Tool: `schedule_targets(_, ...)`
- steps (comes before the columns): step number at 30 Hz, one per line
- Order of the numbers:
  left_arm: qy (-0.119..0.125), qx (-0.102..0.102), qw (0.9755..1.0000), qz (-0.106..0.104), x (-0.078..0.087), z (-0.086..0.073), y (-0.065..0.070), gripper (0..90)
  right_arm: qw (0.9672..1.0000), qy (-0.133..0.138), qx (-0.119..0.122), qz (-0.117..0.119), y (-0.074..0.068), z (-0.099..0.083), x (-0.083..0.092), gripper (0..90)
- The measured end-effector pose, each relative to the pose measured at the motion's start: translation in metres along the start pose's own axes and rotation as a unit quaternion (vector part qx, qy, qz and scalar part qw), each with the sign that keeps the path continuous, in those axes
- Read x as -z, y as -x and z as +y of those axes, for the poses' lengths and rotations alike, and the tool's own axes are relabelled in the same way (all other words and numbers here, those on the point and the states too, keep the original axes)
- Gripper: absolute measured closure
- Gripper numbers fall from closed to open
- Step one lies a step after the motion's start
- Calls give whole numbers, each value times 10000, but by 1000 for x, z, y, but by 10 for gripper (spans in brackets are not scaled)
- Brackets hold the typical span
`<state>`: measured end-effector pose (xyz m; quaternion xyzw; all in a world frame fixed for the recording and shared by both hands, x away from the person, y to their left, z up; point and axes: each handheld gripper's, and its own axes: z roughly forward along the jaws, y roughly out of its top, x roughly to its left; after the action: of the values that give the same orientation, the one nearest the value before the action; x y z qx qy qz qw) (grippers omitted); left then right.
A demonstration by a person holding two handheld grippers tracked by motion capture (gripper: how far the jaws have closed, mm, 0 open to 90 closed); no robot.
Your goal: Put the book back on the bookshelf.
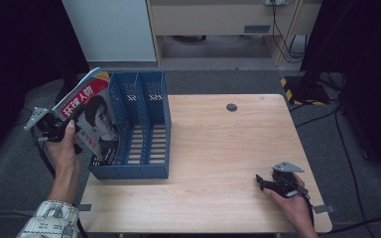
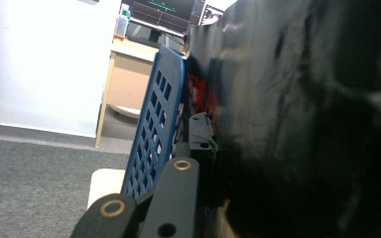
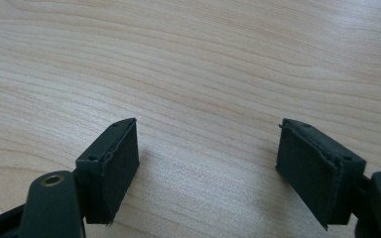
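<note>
Seen from above, a pale wooden table (image 1: 218, 148) fills the middle. Nearest, at about five o'clock, the person's right hand (image 1: 292, 203) rests on the tabletop holding the right gripper (image 1: 264, 182), which lies level and points toward nine o'clock. In the right gripper view its two black jaws stand wide apart over bare wood grain, gripping nothing.

At about eight o'clock, a forearm in a patterned sleeve (image 1: 49, 220) rises from the bottom edge. The left hand (image 1: 62, 148) is raised beside the table's left edge, holding the left gripper (image 1: 62, 126), which is clamped on a magazine (image 1: 92, 116). In the left gripper view the jaws are pressed tight together on the glossy dark cover.

The magazine stands tilted, its top leaning toward ten o'clock, its lower edge down in the leftmost slot of a blue plastic file rack (image 1: 144, 124). Its cover has a red band at the top with large white Chinese characters, too small to read with certainty, above a black-and-white portrait of a person.

The rack sits at the table's left end, at about ten o'clock, with perforated walls and dividers. Farther off, near twelve o'clock, a small dark round spot (image 1: 232, 107) sits on the table's far edge.
</note>
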<state>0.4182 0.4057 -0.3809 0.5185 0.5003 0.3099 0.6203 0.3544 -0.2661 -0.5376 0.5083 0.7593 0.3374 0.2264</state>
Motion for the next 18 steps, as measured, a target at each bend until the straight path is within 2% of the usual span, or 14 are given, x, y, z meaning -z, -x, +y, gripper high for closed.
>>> schedule_targets(10,44,96,9999,-3,-1,-4,-1,858,10000,1,1,5,0,0,0,247)
schedule_targets(15,-27,-22,10000,18,-2,-5,0,858,10000,-10,16,8,0,0,0,248)
schedule_targets(18,-17,-11,10000,17,-1,-8,-2,858,10000,-10,13,8,0,0,0,248)
